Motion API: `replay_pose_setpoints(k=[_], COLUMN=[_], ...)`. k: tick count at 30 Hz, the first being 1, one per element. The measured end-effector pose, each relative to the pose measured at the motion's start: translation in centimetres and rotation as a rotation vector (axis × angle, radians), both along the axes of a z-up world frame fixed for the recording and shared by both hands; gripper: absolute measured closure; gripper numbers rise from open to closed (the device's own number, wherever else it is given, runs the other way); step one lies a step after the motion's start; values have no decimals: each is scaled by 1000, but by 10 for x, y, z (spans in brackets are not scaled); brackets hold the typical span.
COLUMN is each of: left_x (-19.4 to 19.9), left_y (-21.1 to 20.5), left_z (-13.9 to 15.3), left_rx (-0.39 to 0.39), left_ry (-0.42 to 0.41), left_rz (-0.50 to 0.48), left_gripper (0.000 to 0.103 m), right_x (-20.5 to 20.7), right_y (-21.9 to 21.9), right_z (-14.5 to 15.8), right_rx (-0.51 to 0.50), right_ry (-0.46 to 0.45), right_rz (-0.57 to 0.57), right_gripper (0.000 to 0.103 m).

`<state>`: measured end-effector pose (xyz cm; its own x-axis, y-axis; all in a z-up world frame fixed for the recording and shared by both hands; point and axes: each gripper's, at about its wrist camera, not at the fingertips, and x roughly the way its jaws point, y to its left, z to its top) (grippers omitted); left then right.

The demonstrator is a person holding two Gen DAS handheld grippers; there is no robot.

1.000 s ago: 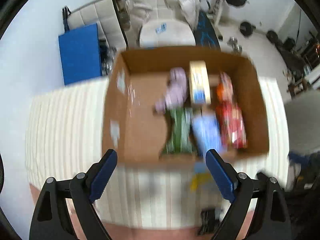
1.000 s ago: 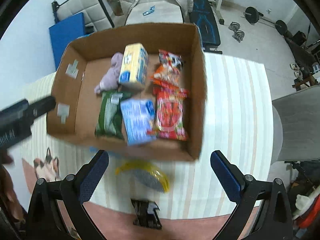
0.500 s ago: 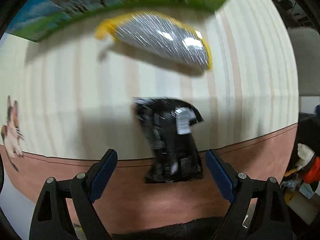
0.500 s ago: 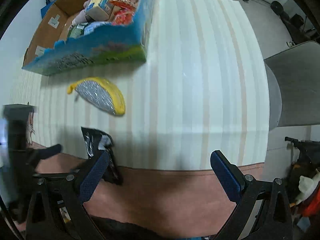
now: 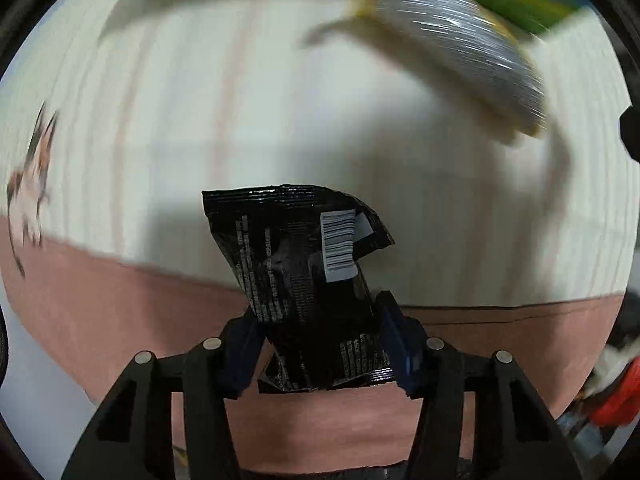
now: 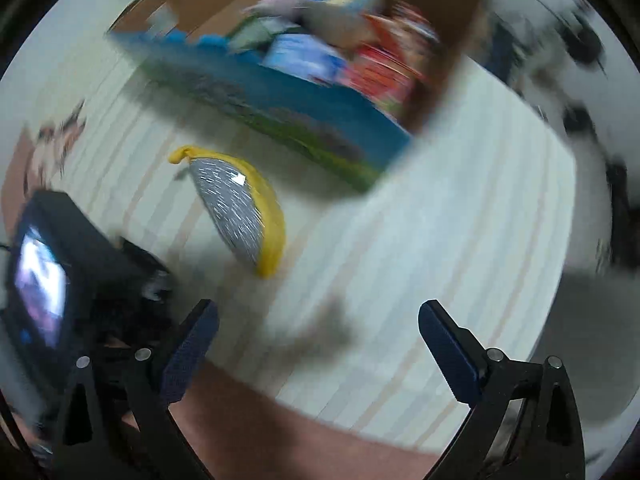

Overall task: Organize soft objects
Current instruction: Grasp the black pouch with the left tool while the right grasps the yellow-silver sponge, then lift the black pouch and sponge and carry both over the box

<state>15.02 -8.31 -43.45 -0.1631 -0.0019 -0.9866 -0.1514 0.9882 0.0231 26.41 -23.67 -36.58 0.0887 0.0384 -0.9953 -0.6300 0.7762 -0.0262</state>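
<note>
- The left claw point(image 5: 320, 344) points down at the desk point(image 5: 248, 120), and its blue pads are closing in on a black snack packet point(image 5: 304, 280); the pads sit against the packet's lower sides, pinching it between them.
- The black snack packet stands between the fingers, its barcode label facing the camera, over the line where the striped cloth meets the desk's reddish-brown border.
- A yellow-edged silver pouch point(image 5: 460, 52) lies on the striped cloth beyond the packet and apart from it; in the left wrist view it is smeared by blur.
- The right claw point(image 6: 316, 344) hangs over the striped cloth with its fingers spread wide and nothing between them.
- In the right wrist view the same pouch point(image 6: 244, 208) lies just in front of a cardboard box point(image 6: 304, 120) with a blue and green printed side.
- The box holds several soft packets, red, blue, green and yellow as far as the blur allows telling.
- The left tool's black body shows at the lower left of the right wrist view.
</note>
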Motion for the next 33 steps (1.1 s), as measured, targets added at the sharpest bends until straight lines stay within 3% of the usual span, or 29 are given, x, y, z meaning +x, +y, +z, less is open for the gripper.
replay_pose_setpoints(k=[2, 8, 13, 18, 21, 22, 27, 30, 33], left_x=[-5, -14, -20, -27, -30, -31, -31, -33, -35], left_y=[18, 52, 58, 74, 80, 83, 97, 85, 81], left_z=[0, 1, 2, 3, 2, 4, -10, -12, -12], left_rx=[-3, -12, -9, -21, -23, -24, -32, -32, -32], left_ry=[7, -33, -49, -40, -36, -36, -15, -6, -5], left_rz=[63, 213, 246, 274, 276, 276, 277, 272, 260], left_gripper=[51, 44, 35, 31, 31, 31, 26, 23, 24], right_x=[1, 1, 5, 13, 16, 15, 5, -4, -11], right_y=[27, 80, 101, 112, 113, 112, 97, 85, 73], right_z=[-11, -50, -73, -84, -83, -83, -89, -86, -87], right_rx=[-41, -149, -179, -160, -144, -149, -223, -177, -142], right_ry=[-6, 7, 27, 81, 127, 134, 200, 249, 288], right_rz=[120, 318, 364, 333, 283, 271, 171, 122, 73], right_gripper=[2, 9, 12, 22, 44, 46, 46, 46, 36])
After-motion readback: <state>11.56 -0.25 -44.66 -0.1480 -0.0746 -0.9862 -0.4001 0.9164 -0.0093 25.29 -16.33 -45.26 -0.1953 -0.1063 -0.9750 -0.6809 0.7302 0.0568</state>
